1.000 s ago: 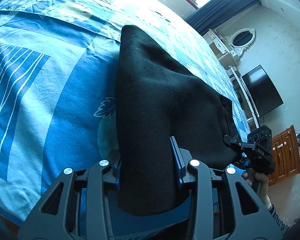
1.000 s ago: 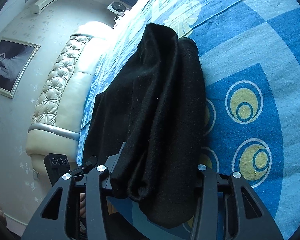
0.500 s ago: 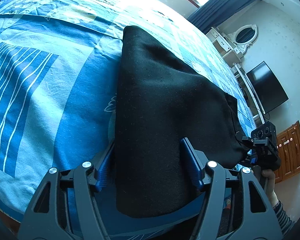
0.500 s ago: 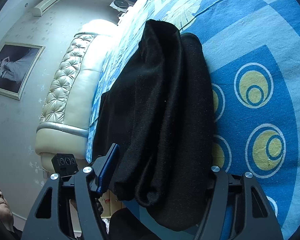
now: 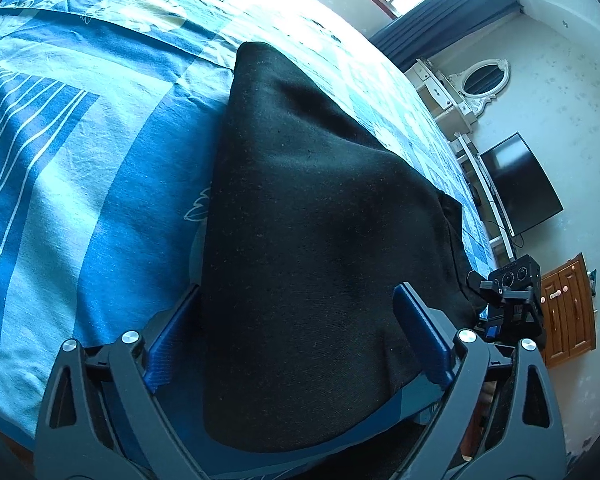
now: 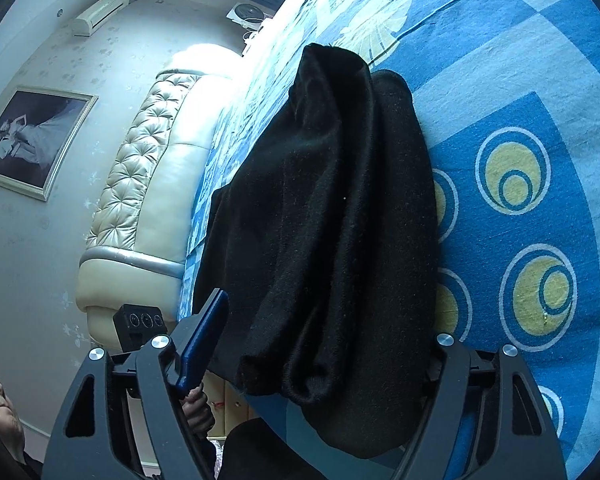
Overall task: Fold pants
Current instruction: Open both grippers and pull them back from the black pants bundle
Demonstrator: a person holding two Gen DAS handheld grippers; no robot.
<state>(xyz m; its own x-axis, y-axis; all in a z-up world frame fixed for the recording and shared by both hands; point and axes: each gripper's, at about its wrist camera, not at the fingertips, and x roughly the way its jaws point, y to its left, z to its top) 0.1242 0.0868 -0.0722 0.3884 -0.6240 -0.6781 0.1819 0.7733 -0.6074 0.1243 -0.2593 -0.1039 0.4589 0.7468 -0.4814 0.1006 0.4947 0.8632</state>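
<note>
Both claws spread wider vs 1 s ago, left claw [image 5: 300, 332] & right claw [image 6: 320, 344] apart, off black pants [image 5: 312, 240], bunched at bed [image 5: 80, 184] edge.

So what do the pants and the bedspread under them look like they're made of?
Pants: black, matte, soft knit or fleece, judging by the fuzzy nap, pale lint specks and thick rounded folds; the exact fibre can't be told. Bedspread: thin woven cotton-like sheet, matte, with fine creases and a flat print of blue blocks, white stripes and yellow circles.
</note>
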